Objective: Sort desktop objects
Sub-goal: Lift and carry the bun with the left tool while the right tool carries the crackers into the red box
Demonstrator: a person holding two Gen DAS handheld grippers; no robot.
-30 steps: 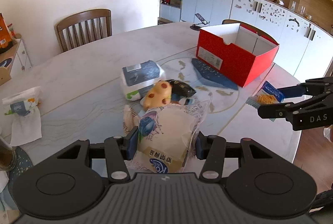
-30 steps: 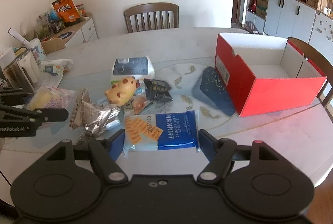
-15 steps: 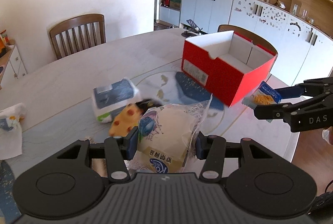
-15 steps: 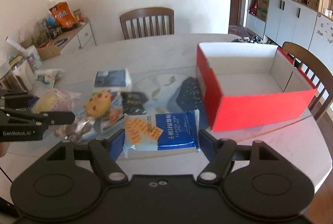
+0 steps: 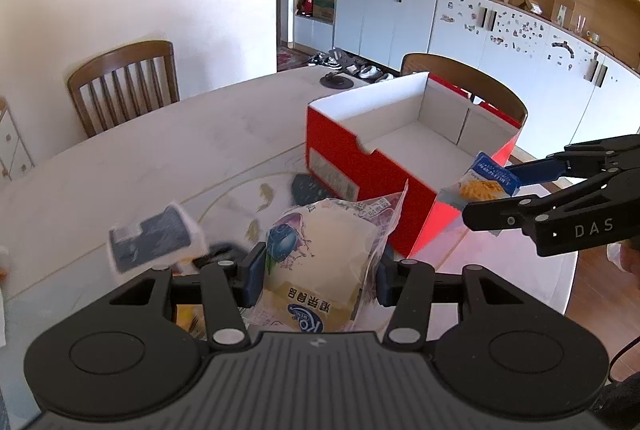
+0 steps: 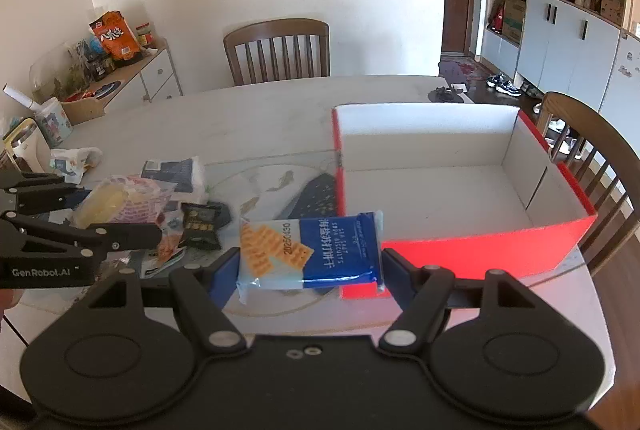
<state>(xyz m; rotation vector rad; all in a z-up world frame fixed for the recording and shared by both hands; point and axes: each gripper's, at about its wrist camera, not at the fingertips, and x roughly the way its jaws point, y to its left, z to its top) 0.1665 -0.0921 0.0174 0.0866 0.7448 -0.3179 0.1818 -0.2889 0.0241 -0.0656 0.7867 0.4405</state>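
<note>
My left gripper [image 5: 318, 274] is shut on a clear bread bag [image 5: 324, 262] with a blueberry print, held above the table. My right gripper [image 6: 308, 266] is shut on a blue cracker pack [image 6: 310, 250] and also shows at the right of the left wrist view [image 5: 492, 198]. An open red box [image 6: 460, 190] with a white, bare inside stands on the table, just ahead and right of the cracker pack. In the left wrist view the red box [image 5: 360, 166] lies straight ahead of the bread bag. The left gripper [image 6: 120, 214] with its bag appears at the left of the right wrist view.
A white-and-navy tissue pack [image 6: 176, 174], a small dark snack packet [image 6: 202, 224], a dark blue pouch [image 6: 316, 194] and other wrappers lie left of the box. Wooden chairs [image 6: 280, 50] stand around the pale marble table [image 6: 260, 110]. A cluttered side cabinet [image 6: 120, 70] is at far left.
Both grippers have carried their packs toward the red box, which now looks larger and closer. The loose items on the table have slid left and down in both views. The grips are unchanged.
</note>
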